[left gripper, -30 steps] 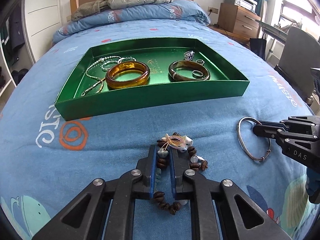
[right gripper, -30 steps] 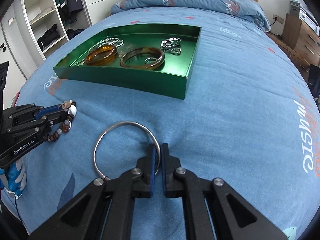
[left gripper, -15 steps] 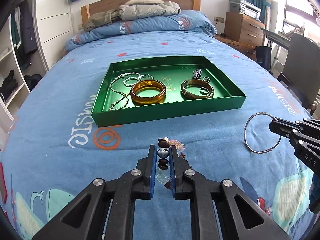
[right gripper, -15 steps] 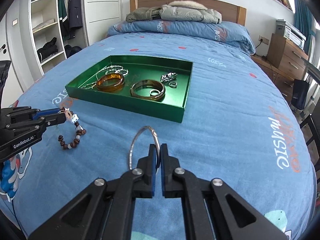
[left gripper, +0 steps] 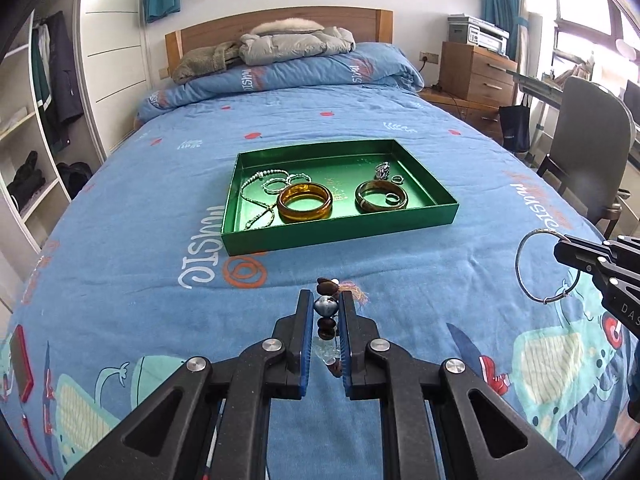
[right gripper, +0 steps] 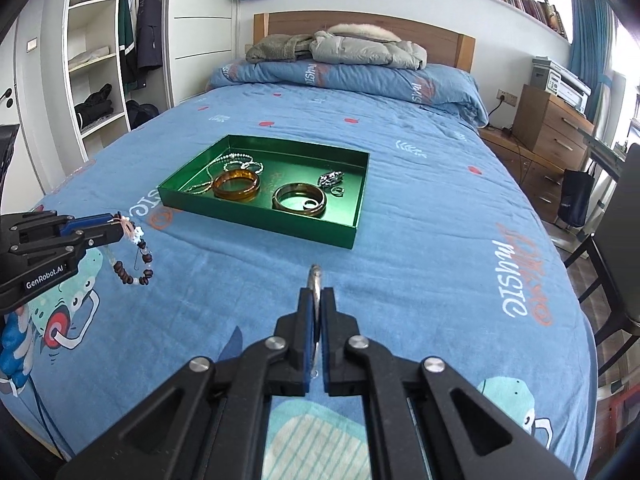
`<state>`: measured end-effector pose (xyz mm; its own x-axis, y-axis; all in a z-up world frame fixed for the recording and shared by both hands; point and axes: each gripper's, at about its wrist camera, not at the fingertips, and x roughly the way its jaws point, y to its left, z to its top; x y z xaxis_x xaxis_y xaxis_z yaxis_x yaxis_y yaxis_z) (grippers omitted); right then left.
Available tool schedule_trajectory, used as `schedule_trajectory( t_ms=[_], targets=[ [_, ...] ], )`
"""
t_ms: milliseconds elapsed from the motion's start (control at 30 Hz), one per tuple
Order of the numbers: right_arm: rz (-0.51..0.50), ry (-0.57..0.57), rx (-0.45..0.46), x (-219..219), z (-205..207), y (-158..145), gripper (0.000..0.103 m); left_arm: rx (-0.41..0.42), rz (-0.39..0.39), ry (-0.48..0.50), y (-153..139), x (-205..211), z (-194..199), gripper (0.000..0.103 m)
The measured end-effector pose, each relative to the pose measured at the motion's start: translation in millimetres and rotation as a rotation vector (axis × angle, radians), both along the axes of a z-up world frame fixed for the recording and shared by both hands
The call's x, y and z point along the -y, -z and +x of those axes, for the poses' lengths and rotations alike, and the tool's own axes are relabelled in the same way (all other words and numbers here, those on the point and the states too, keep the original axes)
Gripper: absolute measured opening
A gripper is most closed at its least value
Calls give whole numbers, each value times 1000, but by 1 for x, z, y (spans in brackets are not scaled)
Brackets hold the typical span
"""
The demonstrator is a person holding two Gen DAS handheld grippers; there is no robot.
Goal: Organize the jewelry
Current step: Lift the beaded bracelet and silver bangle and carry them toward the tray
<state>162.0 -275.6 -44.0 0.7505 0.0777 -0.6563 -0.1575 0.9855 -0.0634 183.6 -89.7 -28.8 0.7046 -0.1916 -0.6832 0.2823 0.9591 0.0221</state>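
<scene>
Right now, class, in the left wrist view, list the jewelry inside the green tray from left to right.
Silver chain necklace → amber bangle → dark brown bangle, all lying in the green tray.

beaded bracelet [right gripper: 134, 258] dangling | silver bangle [left gripper: 546, 266] lifted (upright) | green tray [left gripper: 340, 236] on bed

Glossy metallic-green tray [left gripper: 340, 232]; amber bangle [left gripper: 305, 202], glassy smooth; my right claw's [right gripper: 318, 300] thin polished metal bangle [left gripper: 536, 268]; matt wooden bead bracelet [right gripper: 134, 268]; soft cotton bedspread [left gripper: 140, 240].
</scene>
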Motion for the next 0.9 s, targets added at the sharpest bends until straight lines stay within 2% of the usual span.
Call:
schedule_trajectory(
  t_ms=[500,900],
  targets=[
    [-57,31,99,-12,-81,-59,3,83,2,-17,-45,-43,-62,12],
    [-45,-7,188,-38,-103,-94,3,149,37,-31,-67,-52,-85,12]
  ],
)
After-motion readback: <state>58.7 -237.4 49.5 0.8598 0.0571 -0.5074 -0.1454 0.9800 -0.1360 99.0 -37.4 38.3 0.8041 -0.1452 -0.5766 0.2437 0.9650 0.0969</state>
